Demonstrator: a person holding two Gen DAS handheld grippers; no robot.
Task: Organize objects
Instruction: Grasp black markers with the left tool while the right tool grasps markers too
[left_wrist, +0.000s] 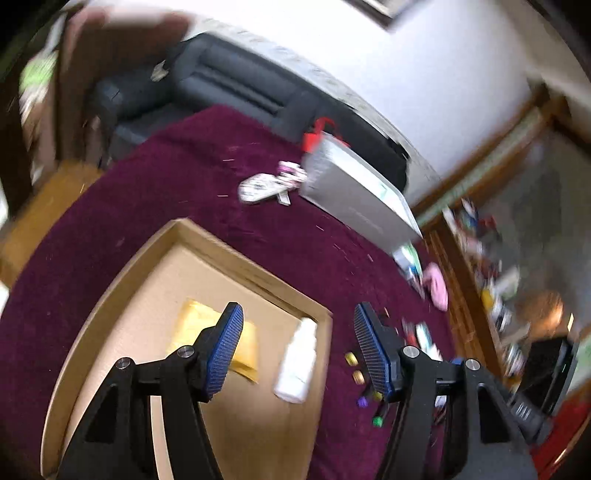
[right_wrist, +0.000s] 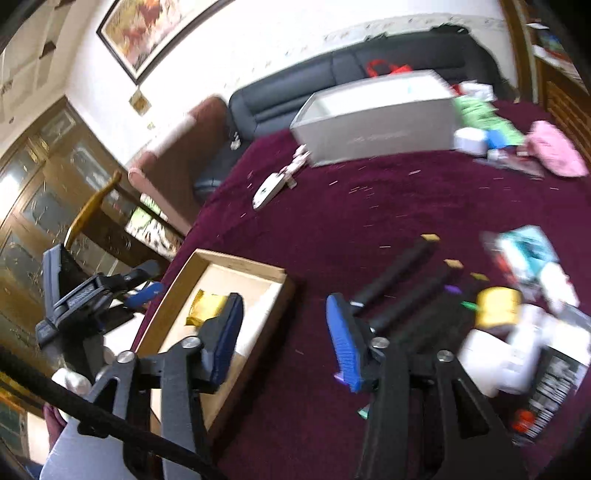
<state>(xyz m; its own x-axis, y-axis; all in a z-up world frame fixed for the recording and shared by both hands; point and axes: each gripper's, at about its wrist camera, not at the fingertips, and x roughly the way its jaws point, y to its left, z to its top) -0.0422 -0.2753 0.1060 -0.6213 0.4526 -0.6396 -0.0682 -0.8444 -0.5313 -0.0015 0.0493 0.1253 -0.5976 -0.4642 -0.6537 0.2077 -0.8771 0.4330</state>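
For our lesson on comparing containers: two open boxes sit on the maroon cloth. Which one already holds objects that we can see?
The shallow wooden tray: a yellow packet and a white bottle lie in it. The taller grey box shows no contents from here.

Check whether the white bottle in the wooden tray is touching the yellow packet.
Apart. The left wrist view shows bare tray floor between the white bottle and the yellow packet inside the wooden tray.
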